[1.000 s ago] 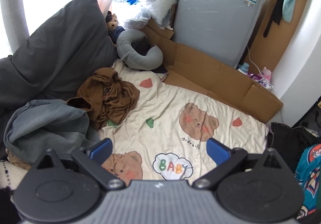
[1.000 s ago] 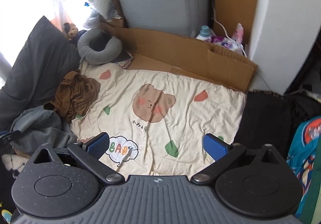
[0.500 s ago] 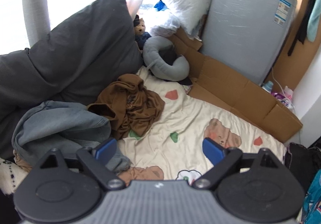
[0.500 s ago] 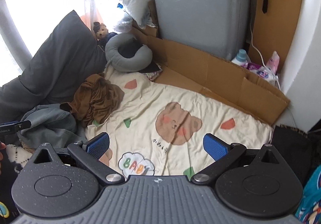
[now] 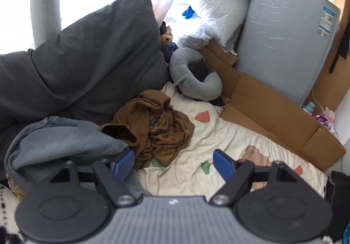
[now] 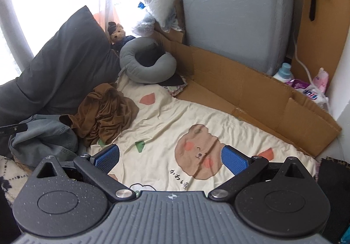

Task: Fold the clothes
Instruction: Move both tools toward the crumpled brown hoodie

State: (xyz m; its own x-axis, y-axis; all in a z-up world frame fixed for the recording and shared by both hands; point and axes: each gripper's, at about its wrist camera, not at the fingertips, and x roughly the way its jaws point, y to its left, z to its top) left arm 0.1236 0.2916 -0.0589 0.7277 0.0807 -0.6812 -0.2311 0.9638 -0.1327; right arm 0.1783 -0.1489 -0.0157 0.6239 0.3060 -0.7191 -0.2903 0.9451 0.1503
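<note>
We are reaching for the crumpled brown cotton garment (image 5: 157, 128) heaped on the cream bear-print blanket (image 6: 175, 125), left gripper (image 5: 172, 162) just narrowing on nothing, right gripper (image 6: 170, 157) wide and empty; next, a firm pinch on its hem.

Both grippers are swinging down toward the brown garment (image 5: 153, 128), the left gripper (image 5: 174, 162) narrowing its jaws on nothing

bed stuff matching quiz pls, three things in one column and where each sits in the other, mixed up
Things:
1. brown garment
2. neck pillow
3. denim garment

Places:
A. far end of the blanket, by the cardboard
B. crumpled on the blanket's left edge, below the dark pillow
C. heaped nearest the left tongs

Pairs: 1-B, 2-A, 3-C
</note>
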